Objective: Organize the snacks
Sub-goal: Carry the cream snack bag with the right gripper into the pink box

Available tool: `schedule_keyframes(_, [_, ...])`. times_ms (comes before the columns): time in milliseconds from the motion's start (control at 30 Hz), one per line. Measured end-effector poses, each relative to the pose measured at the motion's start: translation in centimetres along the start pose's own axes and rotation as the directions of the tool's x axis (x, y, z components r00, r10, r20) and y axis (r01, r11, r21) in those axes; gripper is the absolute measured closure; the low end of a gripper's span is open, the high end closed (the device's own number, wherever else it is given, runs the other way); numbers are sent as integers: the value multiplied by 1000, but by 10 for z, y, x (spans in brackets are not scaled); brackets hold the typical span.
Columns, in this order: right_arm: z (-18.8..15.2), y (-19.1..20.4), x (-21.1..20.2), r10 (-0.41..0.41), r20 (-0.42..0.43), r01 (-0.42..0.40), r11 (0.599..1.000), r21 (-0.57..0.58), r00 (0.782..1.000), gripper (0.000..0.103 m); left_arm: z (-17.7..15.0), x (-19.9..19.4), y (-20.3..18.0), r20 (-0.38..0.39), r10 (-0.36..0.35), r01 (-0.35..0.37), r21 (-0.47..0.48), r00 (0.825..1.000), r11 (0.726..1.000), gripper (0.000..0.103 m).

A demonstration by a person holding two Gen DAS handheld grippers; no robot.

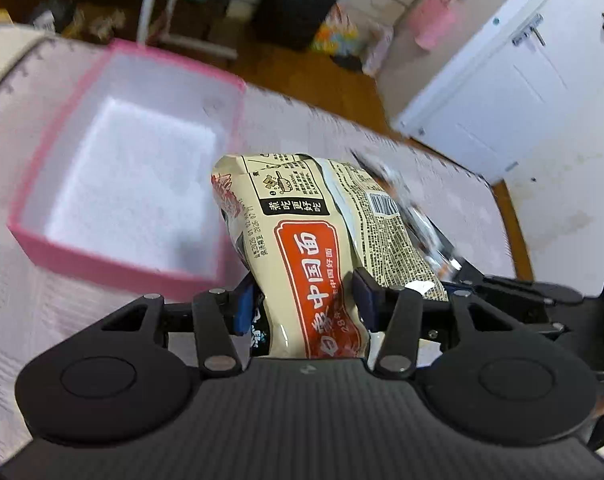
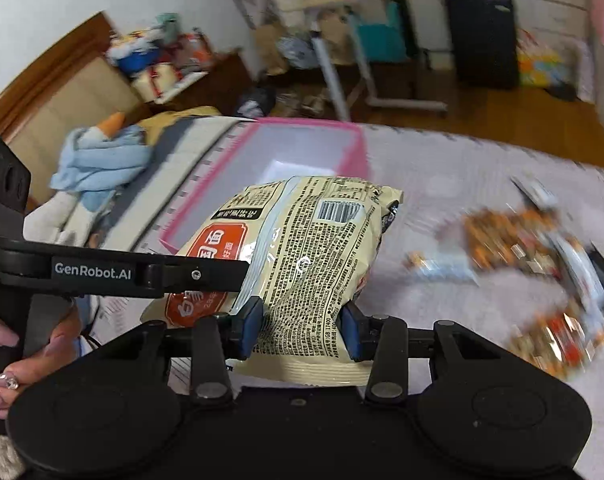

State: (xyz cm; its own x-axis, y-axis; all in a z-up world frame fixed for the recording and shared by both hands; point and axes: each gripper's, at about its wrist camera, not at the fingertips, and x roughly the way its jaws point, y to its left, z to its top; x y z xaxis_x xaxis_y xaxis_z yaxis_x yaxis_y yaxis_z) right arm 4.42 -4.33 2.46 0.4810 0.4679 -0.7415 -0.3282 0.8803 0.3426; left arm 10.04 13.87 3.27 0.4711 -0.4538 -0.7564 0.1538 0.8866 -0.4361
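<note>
Left wrist view shows our left tongs (image 1: 302,300) clamped on the near end of the noodle packet (image 1: 302,232), long axis running away from us toward the pink box (image 1: 82,256) on the bed (image 1: 442,192). Our right tongs (image 2: 302,328) clamp the same packet's other side.

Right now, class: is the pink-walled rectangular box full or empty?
Empty: the pink-walled rectangular box shows only its bare white floor; the beige noodle packet is outside it.
</note>
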Motion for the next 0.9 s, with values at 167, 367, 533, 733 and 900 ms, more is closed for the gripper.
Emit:
schedule_keyframes(167, [37, 15, 40, 32, -5, -32, 993, -115, 999, 57, 32, 6, 35, 49, 51, -51, -16, 997, 999, 56])
schedule_keyframes(367, [65, 6, 93, 83, -9, -84, 984, -158, 996, 57, 57, 40, 74, 96, 95, -93, -26, 991, 995, 55])
schedule_keyframes(533, [72, 3, 131, 77, 29, -69, 977, -202, 997, 57, 75, 74, 94, 117, 115, -117, 16, 987, 993, 54])
schedule_keyframes(733, [88, -2, 174, 43, 22, -37, 976, -214, 999, 58, 104, 111, 121, 85, 137, -141, 50, 987, 989, 53])
schedule_keyframes(900, [90, 6, 200, 3, 2, -3, 972, -237, 1000, 58, 115, 138, 138, 24, 179, -180, 52, 984, 982, 52])
